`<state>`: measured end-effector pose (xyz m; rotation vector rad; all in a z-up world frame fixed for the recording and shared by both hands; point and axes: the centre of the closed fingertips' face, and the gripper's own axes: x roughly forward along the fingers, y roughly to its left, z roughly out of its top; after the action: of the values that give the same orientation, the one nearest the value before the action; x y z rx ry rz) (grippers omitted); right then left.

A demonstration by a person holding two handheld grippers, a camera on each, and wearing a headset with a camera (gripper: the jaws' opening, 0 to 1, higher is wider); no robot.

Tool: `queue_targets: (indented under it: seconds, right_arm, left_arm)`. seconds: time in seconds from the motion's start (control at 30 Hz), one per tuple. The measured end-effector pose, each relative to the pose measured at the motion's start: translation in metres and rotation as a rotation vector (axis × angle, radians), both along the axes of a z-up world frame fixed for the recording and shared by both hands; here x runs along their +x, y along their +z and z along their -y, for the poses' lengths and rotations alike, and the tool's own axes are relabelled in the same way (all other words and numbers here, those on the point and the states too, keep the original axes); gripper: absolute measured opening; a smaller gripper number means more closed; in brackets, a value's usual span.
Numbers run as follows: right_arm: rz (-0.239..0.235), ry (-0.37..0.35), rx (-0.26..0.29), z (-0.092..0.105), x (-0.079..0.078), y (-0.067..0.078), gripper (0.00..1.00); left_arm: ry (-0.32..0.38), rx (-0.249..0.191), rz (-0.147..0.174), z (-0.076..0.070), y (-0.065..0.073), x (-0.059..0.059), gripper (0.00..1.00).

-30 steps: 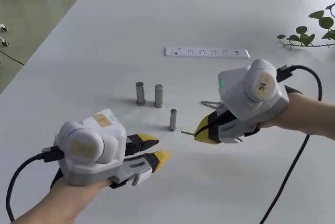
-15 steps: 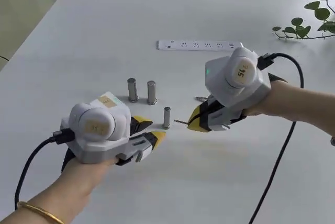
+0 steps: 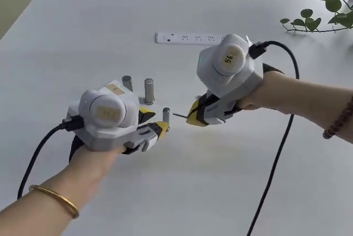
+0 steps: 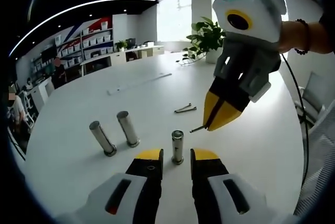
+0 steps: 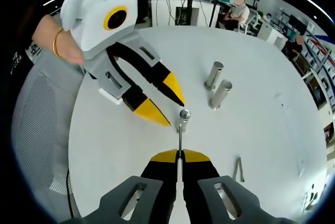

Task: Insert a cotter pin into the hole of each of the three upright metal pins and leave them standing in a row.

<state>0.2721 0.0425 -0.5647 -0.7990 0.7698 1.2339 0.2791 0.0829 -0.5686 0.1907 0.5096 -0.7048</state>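
The white bench (image 3: 220,181) is carrying three short grey cylindrical metal pins, all standing upright toward its middle. Two of them (image 3: 127,83) (image 3: 149,90) are standing side by side on the far side. The third metal pin (image 3: 166,116) is standing alone, nearer the person's edge.

The left gripper (image 3: 155,122) is resting with its yellow-tipped jaws partly parted. In the left gripper view the third pin is standing in the gap at the jaw tips, but contact cannot be confirmed.

The right gripper (image 3: 193,119) is clamping a thin dark cotter pin (image 3: 180,116) between closed jaws. The cotter pin is pointing out of the tips at the upper part of the third pin. In the right gripper view its free end is lying right at that pin, but whether it is entering the hole cannot be told.

Spare thin cotter pins (image 4: 186,109) are lying flat on the bench beyond the right gripper. A long white power strip (image 3: 187,38) is lying toward the far edge. A green leafy plant (image 3: 317,18) is trailing over the far right corner.
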Motion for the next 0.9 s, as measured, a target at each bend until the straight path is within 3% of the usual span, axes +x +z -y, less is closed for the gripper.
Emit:
queue_targets:
  seconds: [0.3,0.53,0.6,0.7,0.9]
  right_arm:
    - [0.020,0.033,-0.023,-0.003,0.006,-0.004,0.00]
    - [0.015,0.040,-0.021,-0.006,0.005,-0.004,0.00]
    - [0.017,0.043,-0.019,-0.007,0.003,-0.002,0.00]
    - [0.022,0.048,-0.023,-0.007,0.002,-0.002,0.00]
    - [0.046,0.063,-0.036,-0.007,0.004,-0.003,0.00]
  left_arm:
    - [-0.013,0.011,-0.029,0.006,-0.015,0.007,0.16]
    - [-0.010,-0.010,-0.035,0.010,-0.015,0.010,0.13]
    - [0.006,-0.048,-0.040,0.013,-0.012,0.011,0.12]
    - [0.011,-0.024,-0.033,0.013,-0.014,0.010,0.07]
    - [0.038,-0.036,-0.017,0.015,-0.013,0.011,0.07]
